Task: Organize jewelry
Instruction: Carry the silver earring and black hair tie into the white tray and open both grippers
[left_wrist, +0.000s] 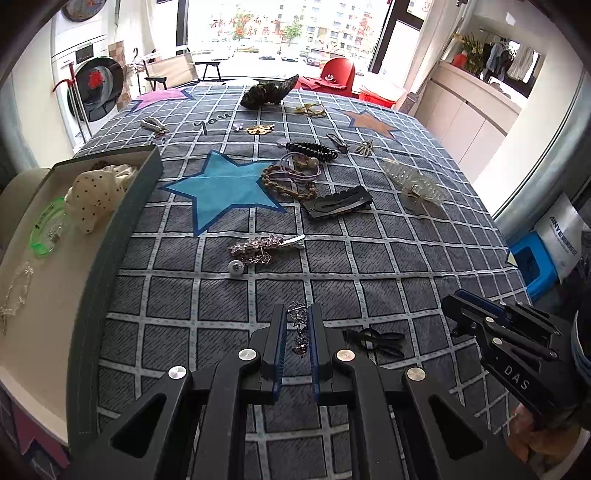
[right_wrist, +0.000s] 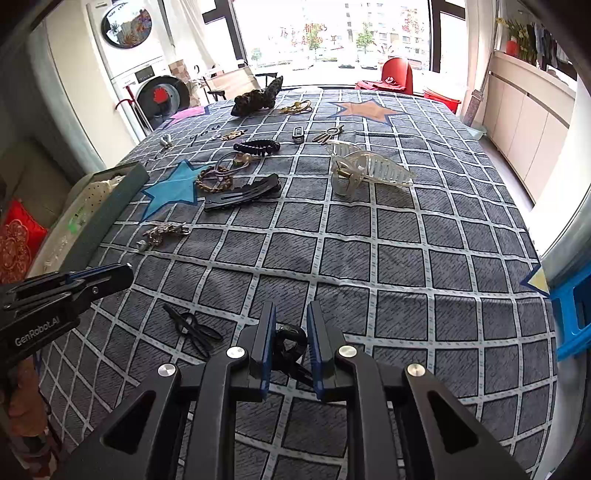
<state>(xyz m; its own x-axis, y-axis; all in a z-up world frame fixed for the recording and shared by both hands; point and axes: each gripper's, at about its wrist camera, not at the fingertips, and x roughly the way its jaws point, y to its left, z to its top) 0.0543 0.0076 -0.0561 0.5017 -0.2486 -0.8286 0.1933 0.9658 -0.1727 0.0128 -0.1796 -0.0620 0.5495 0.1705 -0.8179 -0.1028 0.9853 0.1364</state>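
**Two grippers closed on small pieces over the checked cloth**

Grey checked cloth with coloured stars (left_wrist: 369, 258) covers the table, and a bright window and a washing machine stand behind it.

From my left wrist camera, my left gripper (left_wrist: 298, 332) has its blue pads drawn close on a small silver chain piece with dark beads (left_wrist: 300, 328), which runs lengthwise between them and sticks out past the tips. No earlier picture lets me say more than that the grip is narrow and the piece sits in it. Just right of the fingers a thin black wire hair clip (left_wrist: 373, 341) lies flat on the cloth. Further out lie a sparkly silver hair clip (left_wrist: 264, 246), a flat black snap clip (left_wrist: 338, 203), a clear plastic claw clip (left_wrist: 412, 181) and a brown braided bracelet (left_wrist: 290, 182). At my left stands an open dark green cardboard box (left_wrist: 122, 236), holding a cream polka-dot scrunchie (left_wrist: 94, 199) and a translucent green bangle (left_wrist: 48, 229). My right gripper (left_wrist: 458, 314) shows at the right edge, side-on.

From my right wrist camera, my right gripper (right_wrist: 290, 339) is closed narrowly around a small black rounded clip (right_wrist: 290, 341), held between the pads just above the cloth. The black wire clip (right_wrist: 194, 328) lies to the left of my fingers, apart from them. My left gripper (right_wrist: 122, 271) reaches in from the left, above the cloth, near the green box (right_wrist: 107, 218).
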